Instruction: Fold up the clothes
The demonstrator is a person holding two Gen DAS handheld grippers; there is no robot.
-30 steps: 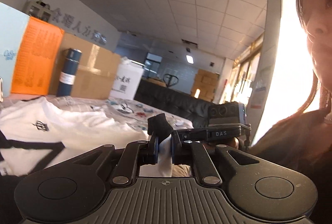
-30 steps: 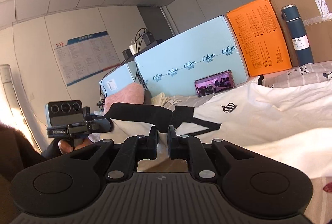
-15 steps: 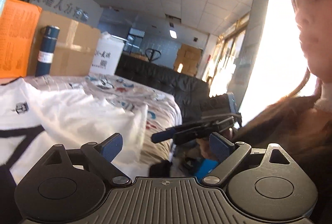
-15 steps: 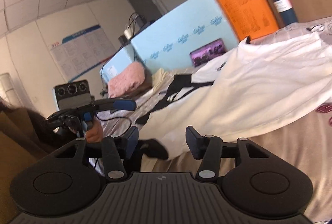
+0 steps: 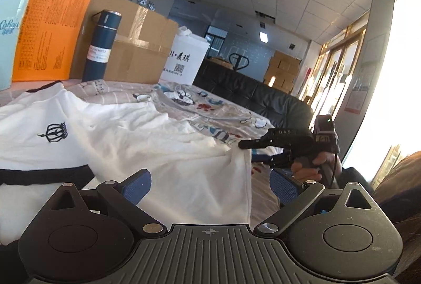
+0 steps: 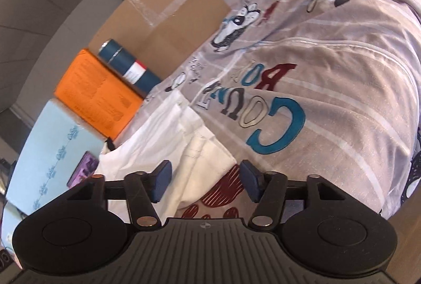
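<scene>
Nearest you, your left gripper (image 5: 210, 185) stands spread wide, having just opened, holding nothing; the white T-shirt (image 5: 147, 142) lies flat beyond its pads. Your right gripper (image 6: 205, 182), jaws partly apart and just narrowing, straddles the shirt's corner without pressing it. The shirt rests on the printed bedsheet (image 6: 329, 79). Farther back stand a blue flask (image 5: 101, 46) and cardboard box (image 5: 136, 47).

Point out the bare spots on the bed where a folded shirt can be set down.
The printed bedsheet lies bare between the white shirt hem and the far edge of the bed, around the big lettering. It is crowded along the back: orange box, blue bottle, cardboard box and white bag line the edge.
</scene>
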